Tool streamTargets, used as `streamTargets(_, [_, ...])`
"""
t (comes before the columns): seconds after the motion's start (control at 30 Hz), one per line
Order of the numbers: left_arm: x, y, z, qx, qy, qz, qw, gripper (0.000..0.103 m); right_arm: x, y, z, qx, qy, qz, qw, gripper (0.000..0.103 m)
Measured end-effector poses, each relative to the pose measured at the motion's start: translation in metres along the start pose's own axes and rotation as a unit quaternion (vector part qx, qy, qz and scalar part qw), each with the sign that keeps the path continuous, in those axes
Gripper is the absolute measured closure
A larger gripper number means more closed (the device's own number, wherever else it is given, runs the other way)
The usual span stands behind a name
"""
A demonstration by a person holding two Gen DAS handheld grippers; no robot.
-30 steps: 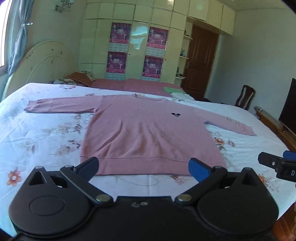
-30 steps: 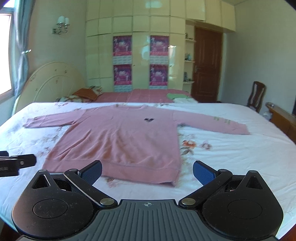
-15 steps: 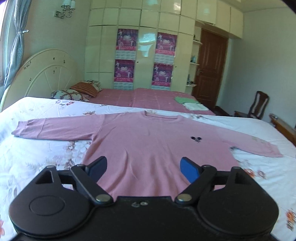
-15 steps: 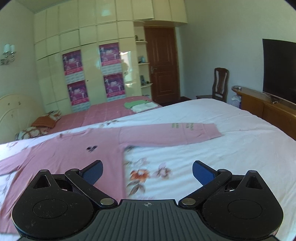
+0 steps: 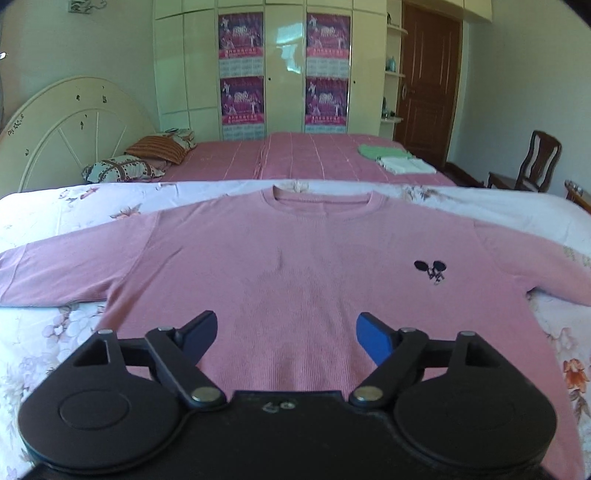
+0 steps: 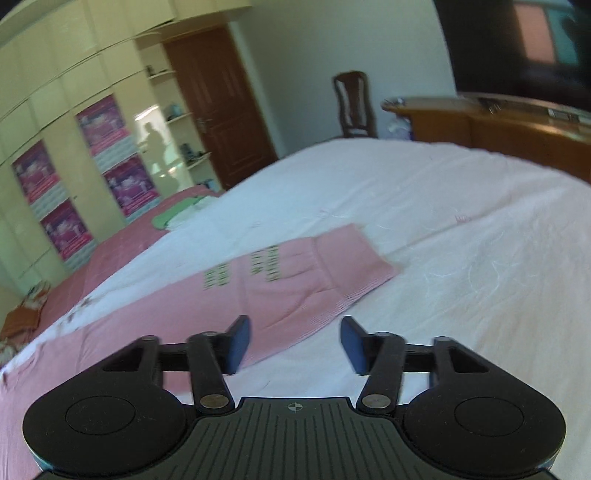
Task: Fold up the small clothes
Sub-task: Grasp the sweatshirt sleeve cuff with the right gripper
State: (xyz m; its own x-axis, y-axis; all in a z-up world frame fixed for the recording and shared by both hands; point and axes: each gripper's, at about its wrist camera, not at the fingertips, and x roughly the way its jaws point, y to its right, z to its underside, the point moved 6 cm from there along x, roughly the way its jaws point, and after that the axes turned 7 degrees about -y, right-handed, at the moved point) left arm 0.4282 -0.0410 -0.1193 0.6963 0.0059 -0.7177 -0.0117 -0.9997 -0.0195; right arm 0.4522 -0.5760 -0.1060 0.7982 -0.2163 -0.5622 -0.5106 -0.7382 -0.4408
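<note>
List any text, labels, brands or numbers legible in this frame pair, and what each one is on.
None can be read as words.
Posters on the wardrobe doors: printed lines and grids below the pictures, too small to read.
Pink sweater sleeve: green lettering near the cuff, motion-blurred, unreadable.
Sweater chest: small dark emblem, a picture, no text.
Right gripper body: a crosshair mark only.
Left gripper: no marking visible.
</note>
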Motion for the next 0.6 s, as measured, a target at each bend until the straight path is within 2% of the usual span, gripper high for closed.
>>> streamTargets(0.17, [0.018, 0.002, -0.001, 0.006, -0.02, -0.013, 0.9997, 0.02, 0.037, 0.048, -0.02, 0.078, -0.02, 0.004, 0.997, 0.063])
streamTargets(0.33, [0.028, -0.003, -0.004, 0.004, -0.033, -0.023, 0.9992, 0.02, 0.039, 0.069, -0.031, 0.113, -0.023, -0.032, 0.993, 0.063])
streamTargets(0.37, [0.028, -0.005, -0.004, 0.004, -0.034, -0.026, 0.9991, 0.02, 0.038, 0.072, -0.033, 0.114, -0.022, -0.035, 0.993, 0.067])
streamTargets(0.4, [0.028, -0.007, -0.005, 0.004, -0.034, -0.029, 0.999, 0.02, 0.038, 0.075, -0.034, 0.114, -0.021, -0.031, 0.993, 0.086])
streamTargets(0.43, [0.03, -0.009, -0.007, 0.004, -0.037, -0.032, 0.9988, 0.02, 0.037, 0.079, -0.033, 0.118, -0.023, -0.024, 0.992, 0.096])
streamTargets(0.5, [0.029, -0.017, -0.01, 0.006, -0.04, -0.034, 0.9986, 0.02, 0.038, 0.089, -0.035, 0.133, -0.019, -0.034, 0.99, 0.097])
streamTargets(0.6, [0.029, -0.032, -0.013, 0.016, -0.047, -0.039, 0.998, 0.016, 0.031, 0.08, -0.04, 0.088, -0.014, -0.008, 0.996, 0.098])
